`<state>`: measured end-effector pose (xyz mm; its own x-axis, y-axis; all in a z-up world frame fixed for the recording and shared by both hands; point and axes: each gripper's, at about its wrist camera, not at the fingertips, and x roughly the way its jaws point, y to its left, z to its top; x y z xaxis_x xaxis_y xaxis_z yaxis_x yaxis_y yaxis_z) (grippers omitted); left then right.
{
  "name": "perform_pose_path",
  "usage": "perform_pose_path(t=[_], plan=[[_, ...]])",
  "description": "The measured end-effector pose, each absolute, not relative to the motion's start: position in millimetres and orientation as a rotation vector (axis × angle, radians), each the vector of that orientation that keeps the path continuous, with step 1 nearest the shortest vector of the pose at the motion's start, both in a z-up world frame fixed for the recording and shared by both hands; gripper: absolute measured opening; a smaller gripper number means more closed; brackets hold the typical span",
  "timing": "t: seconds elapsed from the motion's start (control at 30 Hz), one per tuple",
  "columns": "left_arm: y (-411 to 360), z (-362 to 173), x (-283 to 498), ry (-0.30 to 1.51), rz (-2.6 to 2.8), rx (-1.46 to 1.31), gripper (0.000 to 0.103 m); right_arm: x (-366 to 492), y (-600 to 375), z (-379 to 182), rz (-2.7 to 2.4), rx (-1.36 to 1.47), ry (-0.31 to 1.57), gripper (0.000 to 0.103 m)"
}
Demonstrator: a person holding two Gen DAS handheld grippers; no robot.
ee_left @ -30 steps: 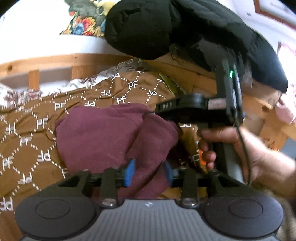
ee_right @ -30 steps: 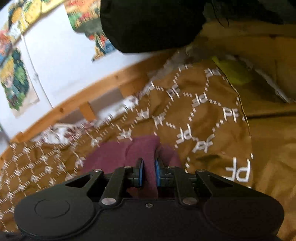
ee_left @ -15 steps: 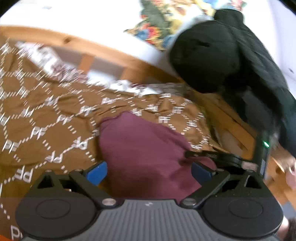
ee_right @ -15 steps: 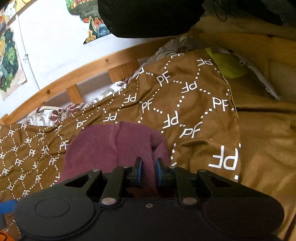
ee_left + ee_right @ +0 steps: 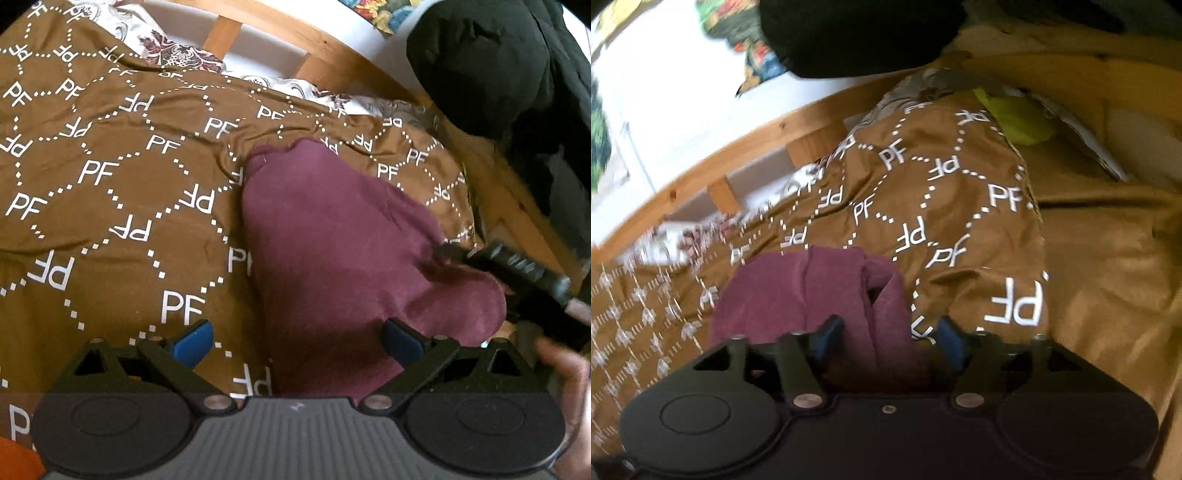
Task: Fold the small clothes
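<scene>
Your garment (image 5: 332,251) is lying on the bedspread (image 5: 110,206), which covers the bed. The wooden rail (image 5: 295,37) runs along behind it, with the wall past that. A bulky jacket (image 5: 480,74) hangs over the far right corner. Your right gripper (image 5: 517,269) sits at the garment's right edge.
</scene>
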<state>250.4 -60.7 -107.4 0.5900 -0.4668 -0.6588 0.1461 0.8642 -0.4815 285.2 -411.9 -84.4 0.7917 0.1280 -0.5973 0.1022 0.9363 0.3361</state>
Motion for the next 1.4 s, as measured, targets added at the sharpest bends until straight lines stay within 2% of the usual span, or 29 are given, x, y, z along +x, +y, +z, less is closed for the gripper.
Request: perform_pose_path(t=[0.1, 0.3, 0.63, 0.8, 0.97, 1.13, 1.4], plan=[[-63, -108, 250, 0.880, -0.369, -0.393, 0.101, 273, -418, -77, 0.044, 0.444, 0.621, 0.082], [-64, -114, 248, 0.910, -0.368, -0.397, 0.102, 251, -407, -66, 0.101, 0.429, 0.631, 0.100], [-67, -116, 245, 0.904, -0.367, -0.356, 0.102, 253, -403, -89, -0.015, 0.353, 0.846, 0.102], [-69, -116, 245, 0.902, -0.367, -0.342, 0.102, 256, -402, -95, -0.037, 0.340, 0.873, 0.102], [-69, -119, 247, 0.913, -0.369, -0.345, 0.103, 254, -407, -94, -0.016, 0.401, 0.843, 0.102], [-71, -120, 247, 0.917, -0.368, -0.341, 0.103, 245, -413, -81, 0.025, 0.468, 0.713, 0.102], [-72, -120, 247, 0.915, -0.367, -0.333, 0.103, 248, -405, -77, 0.042, 0.414, 0.672, 0.101]])
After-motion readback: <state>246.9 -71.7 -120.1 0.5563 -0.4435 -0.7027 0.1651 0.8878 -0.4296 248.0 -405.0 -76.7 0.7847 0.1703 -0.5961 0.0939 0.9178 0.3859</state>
